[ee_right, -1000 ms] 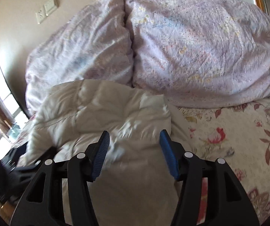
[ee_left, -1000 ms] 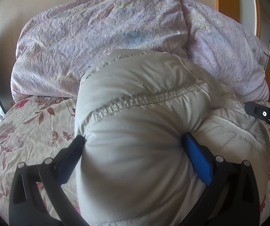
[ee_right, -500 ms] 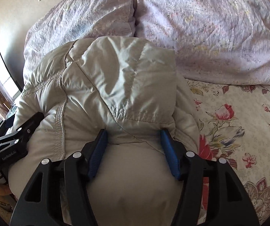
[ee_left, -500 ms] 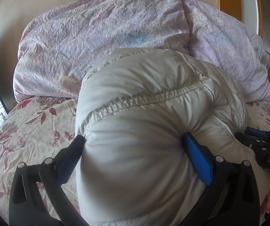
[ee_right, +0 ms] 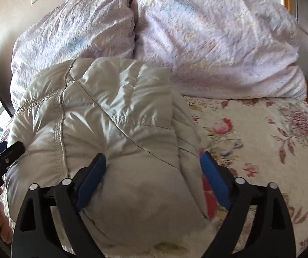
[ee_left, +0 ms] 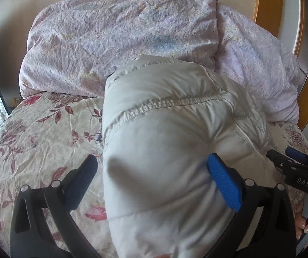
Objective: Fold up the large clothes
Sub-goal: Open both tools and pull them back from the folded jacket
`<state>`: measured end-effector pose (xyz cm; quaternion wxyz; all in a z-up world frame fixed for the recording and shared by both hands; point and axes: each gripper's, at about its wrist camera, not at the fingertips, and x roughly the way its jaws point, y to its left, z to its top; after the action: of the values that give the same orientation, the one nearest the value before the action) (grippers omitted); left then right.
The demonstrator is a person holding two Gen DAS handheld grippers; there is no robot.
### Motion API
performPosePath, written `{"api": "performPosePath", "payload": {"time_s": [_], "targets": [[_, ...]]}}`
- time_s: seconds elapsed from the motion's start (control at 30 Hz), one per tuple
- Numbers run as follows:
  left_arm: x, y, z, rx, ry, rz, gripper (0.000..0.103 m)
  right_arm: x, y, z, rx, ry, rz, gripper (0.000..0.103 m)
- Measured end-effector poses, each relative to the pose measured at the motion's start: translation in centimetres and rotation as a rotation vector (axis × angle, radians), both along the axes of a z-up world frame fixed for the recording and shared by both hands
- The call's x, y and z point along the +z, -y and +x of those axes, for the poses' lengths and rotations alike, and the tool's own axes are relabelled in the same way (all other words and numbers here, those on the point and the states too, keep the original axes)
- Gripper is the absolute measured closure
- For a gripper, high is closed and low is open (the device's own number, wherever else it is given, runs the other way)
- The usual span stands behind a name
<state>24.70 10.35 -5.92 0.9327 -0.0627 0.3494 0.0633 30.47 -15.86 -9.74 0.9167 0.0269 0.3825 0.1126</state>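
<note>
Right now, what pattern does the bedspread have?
The bedspread is cream with red and pink flowers, clearest in the right wrist view.

Both wrist views look close along their fingers toward the bed's (ee_left: 35,133) head, sharing the puffy jacket (ee_right: 111,116) and pillows (ee_left: 119,38).

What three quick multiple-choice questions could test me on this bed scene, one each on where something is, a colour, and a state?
1. Where does the puffy jacket lie?
A. on the floral bedspread, in front of the pillows
B. on the floor
C. on a chair

2. What colour are the gripper pads?
A. red
B. blue
C. yellow

3. How is the right gripper?
A. pinched shut on a sleeve
B. out of sight
C. open, straddling the jacket

Answers: 1 A, the bedspread shows on both sides of it and the lilac pillows behind; 2 B, both views show blue pads; 3 C, its pads stand wide apart with padded fabric bulging between.
</note>
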Motion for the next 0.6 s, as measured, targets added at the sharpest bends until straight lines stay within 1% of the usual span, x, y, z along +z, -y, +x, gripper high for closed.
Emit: {"api": "performPosePath", "payload": {"time_s": [0.1,0.2,0.3,0.37,0.47,0.6], "targets": [[1.0,0.6,-2.4,-0.007,0.038,0.051,0.002,1.1,0.4,-1.8,-0.027,0.035,-0.029,0.001],[1.8,1.1,-4.9,-0.021,0.066,0.08,0.002,2.1,0.5,-3.8,-0.05,0.069,-0.088,0.001],[2.3,1.3,-7.0,-0.036,0.069,0.061,0.002,3.0,0.5,-5.6,-0.028,0.096,-0.082,0.001],[2.5,1.2,-8.4,-0.045,0.07,0.024,0.002,3.4,0.7,-6.8,-0.027,0.084,-0.072,0.001],[2.5,1.0,-10.6,-0.037,0.061,-0.019,0.002,3.7,0.8,-8.8,0.017,0.065,-0.038,0.001],[1.8,1.2,-13.4,-0.018,0.044,-0.031,0.002,3.4,1.0,-11.8,0.059,0.063,-0.014,0.001]]}}
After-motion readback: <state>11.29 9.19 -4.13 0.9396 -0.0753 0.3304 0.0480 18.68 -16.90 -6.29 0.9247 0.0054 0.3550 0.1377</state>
